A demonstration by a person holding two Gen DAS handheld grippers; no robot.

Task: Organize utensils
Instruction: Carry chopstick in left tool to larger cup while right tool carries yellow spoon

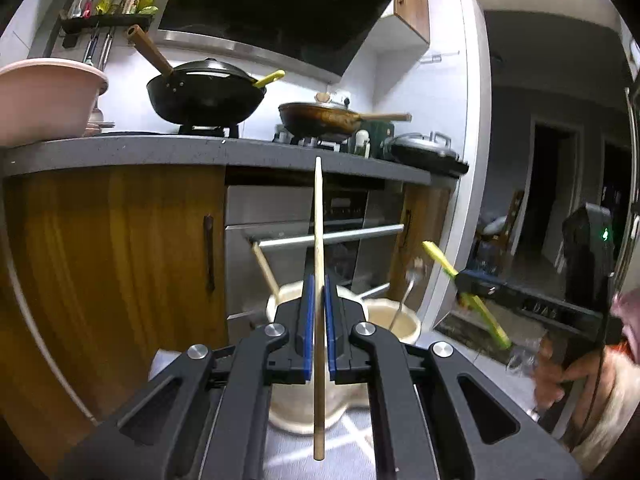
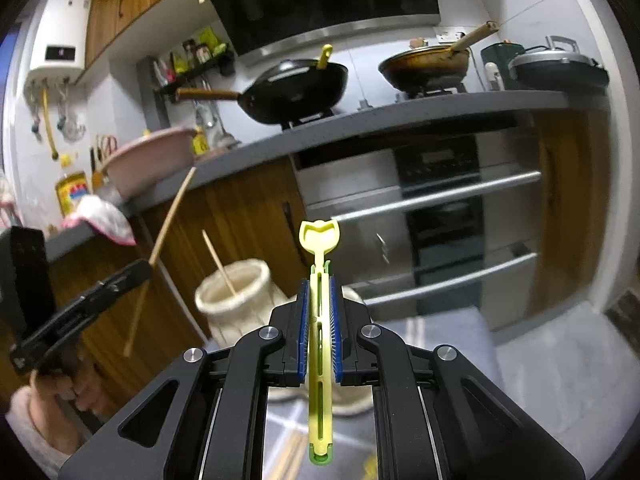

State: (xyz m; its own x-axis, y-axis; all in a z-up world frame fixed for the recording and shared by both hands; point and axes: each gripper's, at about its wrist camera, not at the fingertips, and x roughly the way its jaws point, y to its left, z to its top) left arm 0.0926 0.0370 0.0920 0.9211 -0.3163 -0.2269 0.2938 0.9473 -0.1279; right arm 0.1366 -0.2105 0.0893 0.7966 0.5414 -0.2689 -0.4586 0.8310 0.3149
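My left gripper (image 1: 318,280) is shut on a wooden chopstick (image 1: 318,220) that stands upright between its blue pads. My right gripper (image 2: 320,276) is shut on a yellow-green plastic utensil (image 2: 320,248) that points forward with its hooked end up. Below both sits a cream utensil holder (image 1: 404,326) (image 2: 236,280) on the floor. One compartment has another chopstick (image 1: 265,268) (image 2: 218,264) leaning in it, and another has a metal spoon (image 1: 405,298). Each view shows the other gripper: the right (image 1: 460,276) with its yellow-green utensil (image 1: 438,258), the left (image 2: 142,270) with its chopstick (image 2: 172,216).
Behind the holder are wooden cabinet doors (image 1: 120,260) and an oven with steel bar handles (image 2: 436,196). The grey counter (image 1: 200,148) carries a black wok (image 1: 206,94), a brown pan (image 1: 320,118) and a pink basin (image 1: 44,96). A pale mat (image 2: 540,360) covers the floor.
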